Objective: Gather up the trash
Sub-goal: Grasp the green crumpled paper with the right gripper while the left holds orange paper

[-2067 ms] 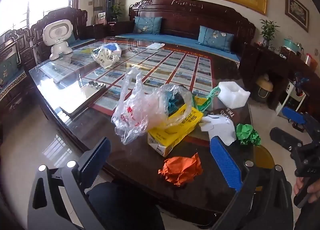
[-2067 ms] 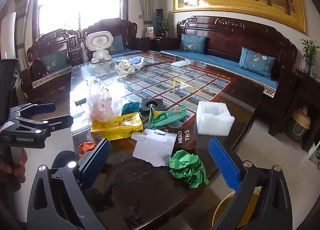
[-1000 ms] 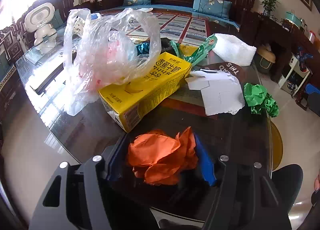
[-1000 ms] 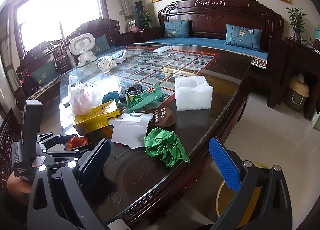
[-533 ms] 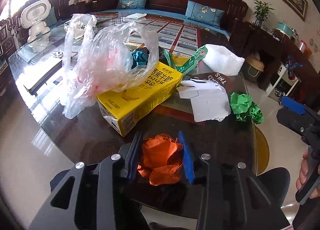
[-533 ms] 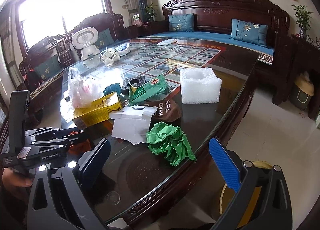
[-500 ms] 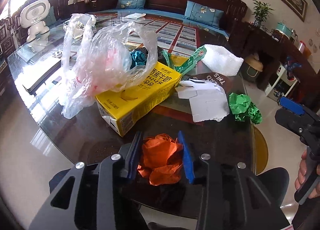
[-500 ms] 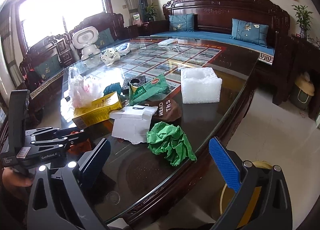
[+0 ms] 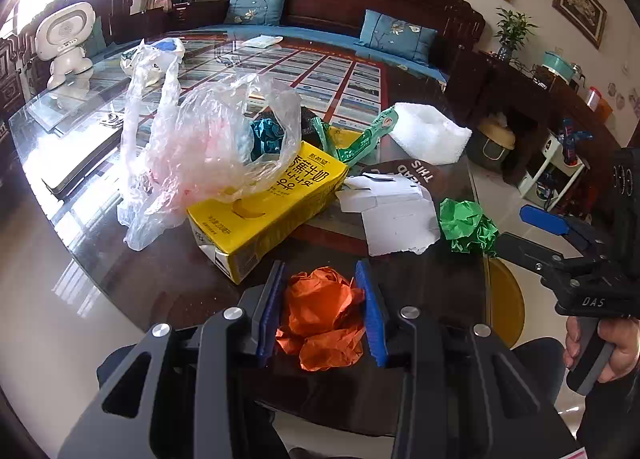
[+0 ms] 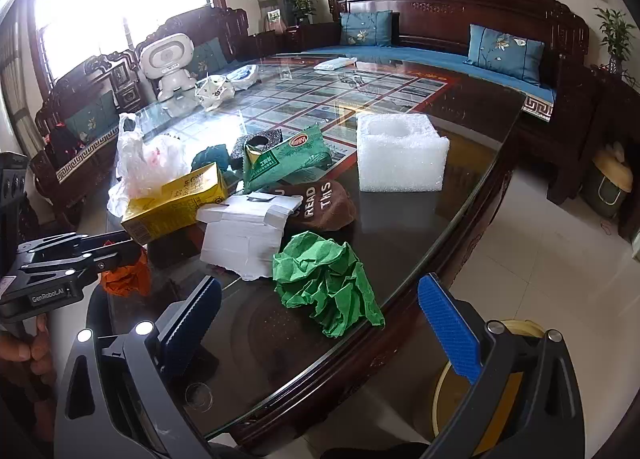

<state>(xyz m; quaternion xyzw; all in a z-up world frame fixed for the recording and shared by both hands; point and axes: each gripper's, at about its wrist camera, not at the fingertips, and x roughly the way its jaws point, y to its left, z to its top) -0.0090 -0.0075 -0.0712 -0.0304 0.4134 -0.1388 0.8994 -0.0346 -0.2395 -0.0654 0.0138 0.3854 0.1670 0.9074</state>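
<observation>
The left gripper (image 9: pixel 320 311) squeezes a crumpled orange paper ball (image 9: pixel 322 317) at the near edge of the dark glass-topped table (image 10: pixel 460 195). The crumpled green paper ball (image 10: pixel 324 279) and other trash wait. The right gripper (image 10: pixel 320 323) is wide open, holding nothing.

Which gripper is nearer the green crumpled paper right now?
Right. The right gripper hangs open just short of the green crumpled paper, not touching. The left gripper is farther away, shut on the orange crumpled paper.

Left gripper (image 9: pixel 322 313) jaws clamped, right gripper (image 10: pixel 320 319) agape.
</observation>
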